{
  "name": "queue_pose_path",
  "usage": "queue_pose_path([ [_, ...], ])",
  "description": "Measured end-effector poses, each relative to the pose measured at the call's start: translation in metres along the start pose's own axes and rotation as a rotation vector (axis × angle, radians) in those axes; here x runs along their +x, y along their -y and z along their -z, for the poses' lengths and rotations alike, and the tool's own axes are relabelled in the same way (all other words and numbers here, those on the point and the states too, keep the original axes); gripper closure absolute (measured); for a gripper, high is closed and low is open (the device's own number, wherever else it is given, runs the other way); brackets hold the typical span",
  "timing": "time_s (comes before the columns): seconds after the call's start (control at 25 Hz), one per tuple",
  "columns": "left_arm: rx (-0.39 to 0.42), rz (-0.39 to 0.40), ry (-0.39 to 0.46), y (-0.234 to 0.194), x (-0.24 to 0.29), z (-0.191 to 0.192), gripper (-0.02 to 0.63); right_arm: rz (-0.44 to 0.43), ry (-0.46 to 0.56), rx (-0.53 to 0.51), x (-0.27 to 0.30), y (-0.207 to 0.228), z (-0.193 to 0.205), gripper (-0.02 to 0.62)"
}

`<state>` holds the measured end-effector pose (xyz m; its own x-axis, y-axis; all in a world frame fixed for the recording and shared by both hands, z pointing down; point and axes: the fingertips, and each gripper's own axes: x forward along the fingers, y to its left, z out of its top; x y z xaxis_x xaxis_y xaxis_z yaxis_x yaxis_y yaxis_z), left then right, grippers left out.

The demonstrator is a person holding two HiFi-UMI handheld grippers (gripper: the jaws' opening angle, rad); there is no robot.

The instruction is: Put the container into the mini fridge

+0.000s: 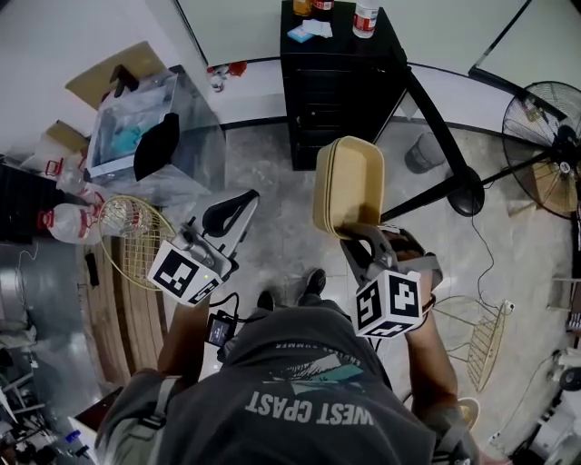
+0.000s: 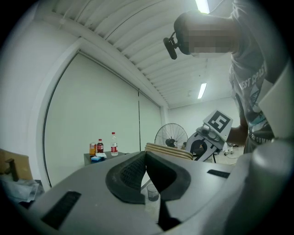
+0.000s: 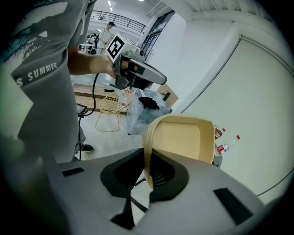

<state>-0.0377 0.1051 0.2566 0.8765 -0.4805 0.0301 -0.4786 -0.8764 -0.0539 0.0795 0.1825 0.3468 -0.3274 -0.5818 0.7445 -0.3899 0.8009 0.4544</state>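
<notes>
Pale stone floor (image 1: pixel 272 173) lies under my feet. Nearest to me, the left tongs (image 1: pixel 238 211) hang at my left side with their jaws together on nothing. On my right, the right tongs (image 1: pixel 361 238) are clamped on the near rim of the beige container (image 1: pixel 349 177), which I hold up on edge in the air above the floor. Ahead of it and well apart stands what I take for the black mini fridge (image 1: pixel 338 100), with bottles (image 1: pixel 365 16) on its top. From here its door looks shut, though I cannot be sure. So I judge the pickup done and the carry under way. Reaching the fridge, opening its door, setting the container inside and letting go are all left.
</notes>
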Motion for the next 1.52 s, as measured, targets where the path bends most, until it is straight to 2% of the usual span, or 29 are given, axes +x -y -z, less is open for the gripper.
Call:
queue_pose_path([
  [0.24,0.003,-0.051,-0.001,-0.002,0.016,0.0,0.589,-0.033,0.018,-0.028,0.01,0.019,0.016,0.546],
  [0.56,-0.019,-0.089,0.0,-0.023,0.024,0.004,0.589,-0.065,0.018,-0.033,0.025,0.033,0.014,0.546],
  [1.52,-0.052,0.078,0.022,-0.125,0.11,0.018,0.589,-0.027,-0.083,0.082,0.096,0.111,0.01,0.546],
])
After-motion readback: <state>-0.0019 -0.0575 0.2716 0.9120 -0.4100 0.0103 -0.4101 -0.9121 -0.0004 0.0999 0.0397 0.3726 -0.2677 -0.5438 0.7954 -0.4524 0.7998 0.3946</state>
